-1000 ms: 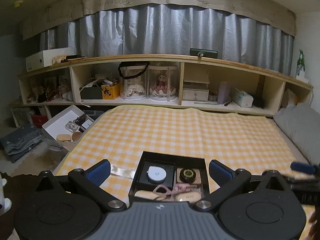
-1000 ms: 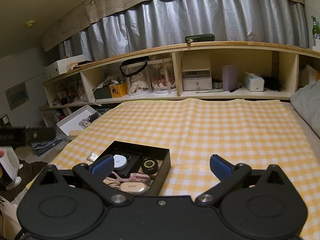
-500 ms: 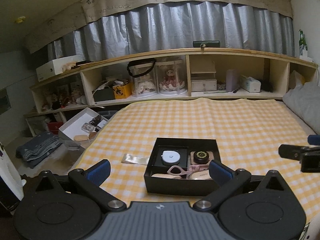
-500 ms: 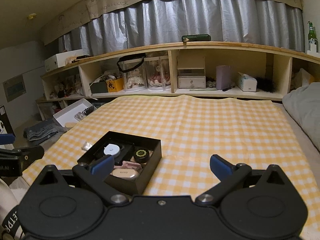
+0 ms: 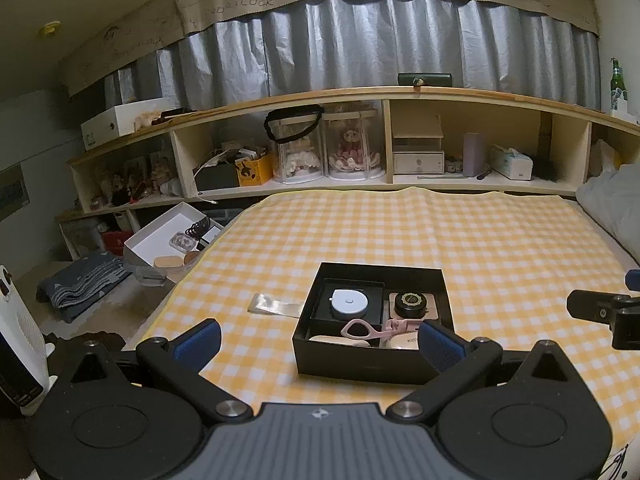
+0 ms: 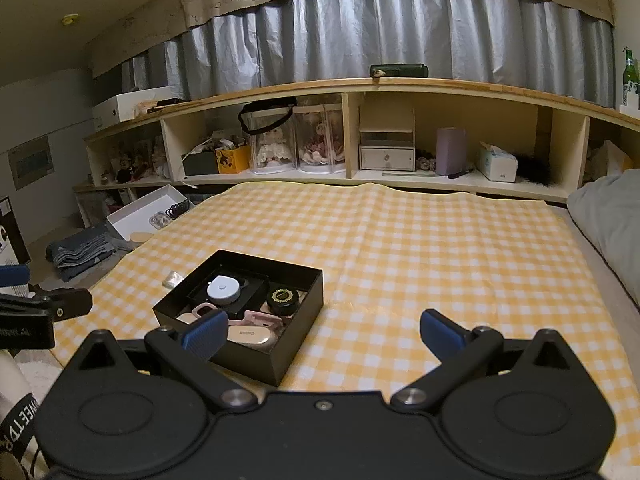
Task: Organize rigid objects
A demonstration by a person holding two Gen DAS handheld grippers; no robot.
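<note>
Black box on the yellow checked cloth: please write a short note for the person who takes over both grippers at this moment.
Left gripper: open, holds nothing, raised in front of the black box.
Right gripper: open, holds nothing, to the right of the box.
In the box: a white round case in a black inner tray, a black jar, a pink tool and a beige case.
Beside the box on the cloth, at its left: a clear strip.
Done: these things lie in the box.
Left: I cannot tell from these views; perhaps the strip.
</note>
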